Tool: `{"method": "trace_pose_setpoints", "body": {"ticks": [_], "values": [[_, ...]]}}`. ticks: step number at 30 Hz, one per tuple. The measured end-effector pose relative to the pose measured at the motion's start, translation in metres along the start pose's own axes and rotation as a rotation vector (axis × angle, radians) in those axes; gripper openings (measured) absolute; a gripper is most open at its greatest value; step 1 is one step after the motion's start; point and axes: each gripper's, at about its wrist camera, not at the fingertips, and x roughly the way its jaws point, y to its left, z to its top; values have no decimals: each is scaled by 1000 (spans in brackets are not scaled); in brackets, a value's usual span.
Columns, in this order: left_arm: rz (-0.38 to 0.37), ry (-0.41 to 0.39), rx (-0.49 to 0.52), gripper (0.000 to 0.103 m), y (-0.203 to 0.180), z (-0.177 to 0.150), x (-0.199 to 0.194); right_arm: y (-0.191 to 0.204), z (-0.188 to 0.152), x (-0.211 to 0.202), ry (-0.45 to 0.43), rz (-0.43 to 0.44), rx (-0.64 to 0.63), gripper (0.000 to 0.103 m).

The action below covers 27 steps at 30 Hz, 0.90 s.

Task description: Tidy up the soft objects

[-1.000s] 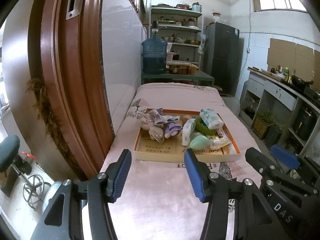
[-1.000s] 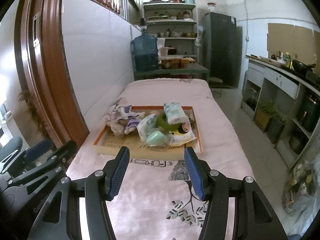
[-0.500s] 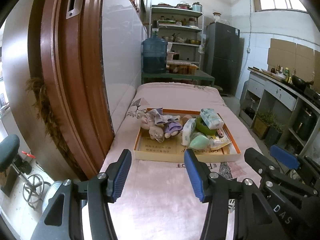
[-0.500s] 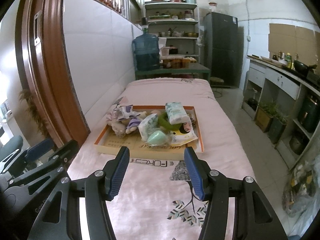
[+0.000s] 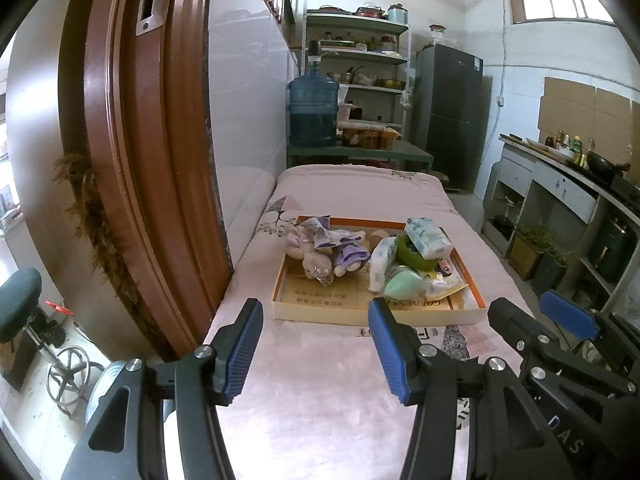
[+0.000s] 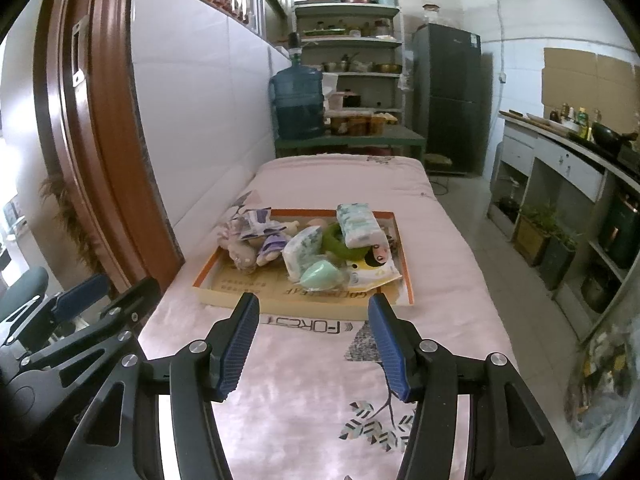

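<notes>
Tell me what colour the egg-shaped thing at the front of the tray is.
The egg-shaped thing is pale mint green, clearest in the right wrist view.

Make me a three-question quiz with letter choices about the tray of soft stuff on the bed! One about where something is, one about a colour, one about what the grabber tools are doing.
1. Where is the tray?
A. on the pink bed
B. on the floor
C. on the shelf

2. What colour are the tool pads?
A. red
B. blue
C. yellow

3. What is the right tool doing?
A. squeezing a plush toy
B. open, holding nothing
C. lifting the tray

Answers:
1. A, the tray lies flat on the bed cover, with the soft things piled in it.
2. B, the ribbed pads on both tools are blue.
3. B, its jaws stand apart over bare cover, short of the tray; the left tool is the same.
</notes>
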Motion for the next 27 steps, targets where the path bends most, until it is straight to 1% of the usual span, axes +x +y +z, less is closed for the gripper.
{"method": "trace_pose_setpoints", "body": {"ticks": [27], "values": [[-1, 1, -2, 54, 4, -1, 1, 1, 0, 1, 4, 3, 1, 59]]}}
